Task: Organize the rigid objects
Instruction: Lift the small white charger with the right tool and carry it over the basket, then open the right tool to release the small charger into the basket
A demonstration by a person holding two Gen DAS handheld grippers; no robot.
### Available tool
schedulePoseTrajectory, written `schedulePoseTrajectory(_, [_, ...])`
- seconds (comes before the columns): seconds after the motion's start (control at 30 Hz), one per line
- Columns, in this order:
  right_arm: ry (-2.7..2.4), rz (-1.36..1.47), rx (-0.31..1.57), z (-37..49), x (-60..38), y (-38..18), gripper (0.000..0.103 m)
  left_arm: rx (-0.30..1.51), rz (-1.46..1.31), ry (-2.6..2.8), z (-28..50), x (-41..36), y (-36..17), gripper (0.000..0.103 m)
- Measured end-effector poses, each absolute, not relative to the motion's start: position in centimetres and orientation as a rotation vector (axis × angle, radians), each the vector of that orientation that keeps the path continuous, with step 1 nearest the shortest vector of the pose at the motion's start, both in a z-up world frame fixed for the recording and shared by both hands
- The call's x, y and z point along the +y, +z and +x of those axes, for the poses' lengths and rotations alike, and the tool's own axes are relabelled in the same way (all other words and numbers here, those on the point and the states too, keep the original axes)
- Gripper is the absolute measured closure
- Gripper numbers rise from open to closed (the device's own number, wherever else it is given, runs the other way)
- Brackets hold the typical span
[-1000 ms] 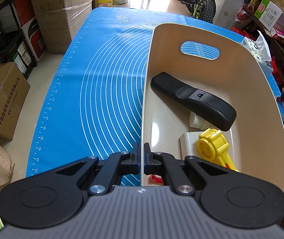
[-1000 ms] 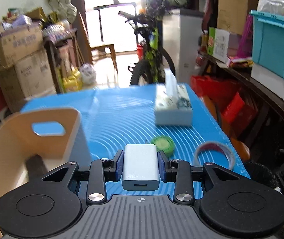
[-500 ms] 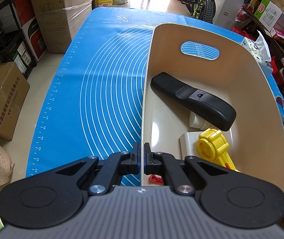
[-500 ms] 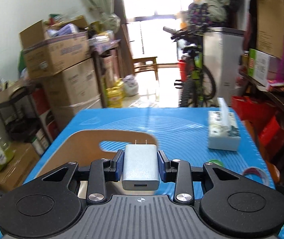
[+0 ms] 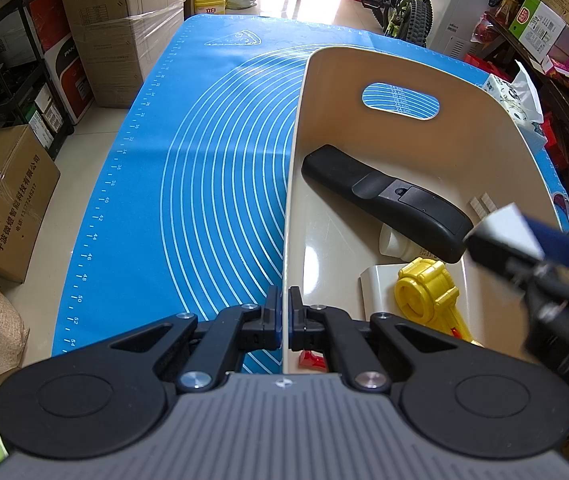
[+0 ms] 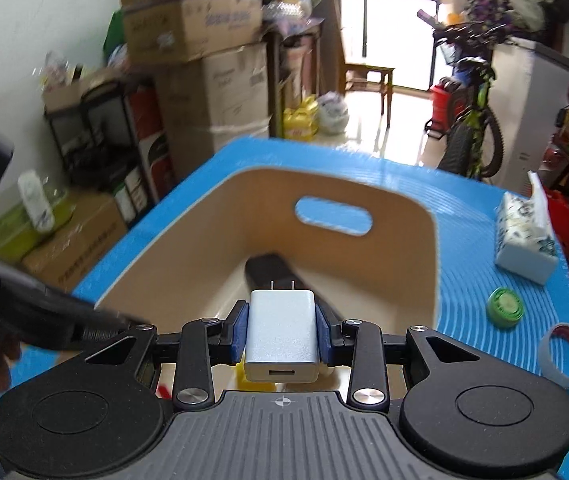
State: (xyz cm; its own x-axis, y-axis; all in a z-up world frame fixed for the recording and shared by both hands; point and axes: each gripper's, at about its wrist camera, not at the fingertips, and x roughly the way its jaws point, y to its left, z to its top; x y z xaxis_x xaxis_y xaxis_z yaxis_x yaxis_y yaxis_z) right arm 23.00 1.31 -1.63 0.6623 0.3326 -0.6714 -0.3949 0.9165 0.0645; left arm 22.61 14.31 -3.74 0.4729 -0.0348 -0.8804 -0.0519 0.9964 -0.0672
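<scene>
One bin (image 5: 484,152) sits on one blue mat (image 5: 212,168). Inside it lie one black remote (image 5: 384,200), one yellow toy (image 5: 428,292), one white card (image 5: 376,284) at the toy's 9 o'clock, one white bottle (image 5: 394,242) (mostly hidden under the remote) and one small red piece (image 5: 312,360). One charger (image 6: 282,332) has two prongs. Outside the bin, at its 3 o'clock, are one tissue box (image 6: 524,240), one green cap (image 6: 505,306) and one tape roll (image 6: 562,354). Two grippers show: left (image 5: 284,312) and right (image 6: 282,334).
</scene>
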Motion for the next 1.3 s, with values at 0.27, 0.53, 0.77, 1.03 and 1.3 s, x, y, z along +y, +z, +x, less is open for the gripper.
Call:
schedulePoseTrajectory(0.27, [0.433,-0.161,0.851,23.0,3.1,-3.8,0.061,1.079,-0.088,0.01,22.6,14.3,-3.8,0.098])
schedulePoseTrajectory(0.53, [0.426,-0.204,0.889,23.3,3.6,-4.1,0.061,1.079,-0.088,0.011,22.6,14.3,-3.8,0.098])
schedulePoseTrajectory(0.77, [0.424,-0.201,0.917,23.4,3.3,-4.7,0.06,1.078,-0.089,0.011,22.6,14.3,-3.8,0.098])
schedulePoseTrajectory(1.03, [0.426,-0.199,0.949,23.7,3.4,-5.3,0.052,1.078,-0.088,0.011,22.6,14.3,-3.8,0.098])
schedulePoseTrajectory(1.3, [0.416,-0.173,0.944,23.8,2.8,-5.3,0.043,1.078,-0.088,0.011,22.6,14.3,-3.8,0.098])
